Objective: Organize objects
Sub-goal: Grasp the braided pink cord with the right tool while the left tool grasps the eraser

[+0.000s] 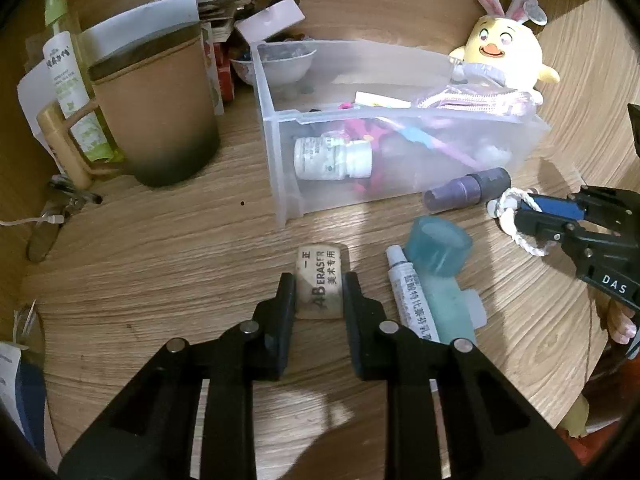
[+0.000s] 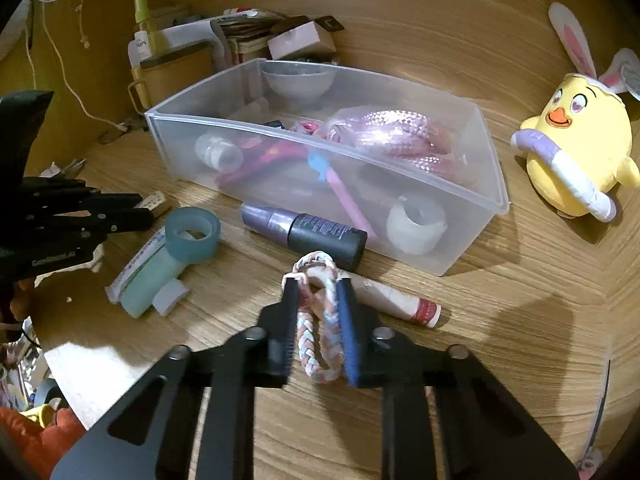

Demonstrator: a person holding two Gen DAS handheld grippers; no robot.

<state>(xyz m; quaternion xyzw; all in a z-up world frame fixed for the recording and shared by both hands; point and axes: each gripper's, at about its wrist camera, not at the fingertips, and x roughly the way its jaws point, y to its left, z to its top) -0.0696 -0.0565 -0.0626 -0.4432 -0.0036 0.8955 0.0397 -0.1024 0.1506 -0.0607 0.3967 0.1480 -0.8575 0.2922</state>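
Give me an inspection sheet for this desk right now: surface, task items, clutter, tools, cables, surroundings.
Surface: wooden desk, crowded.
Job's things: clear plastic bin holds a pill bottle, pink cord and tape roll. Loose in front of it: eraser, braided bracelet, dark spray bottle, teal tape roll, small tubes.
Clutter: brown mug, green spray bottle, papers and boxes behind the bin, small bowl.
Tools: left tool shut on the eraser; right tool shut on the braided bracelet.
Cables: white cord at the desk's far left.
Surroundings: yellow chick plush right of the bin.
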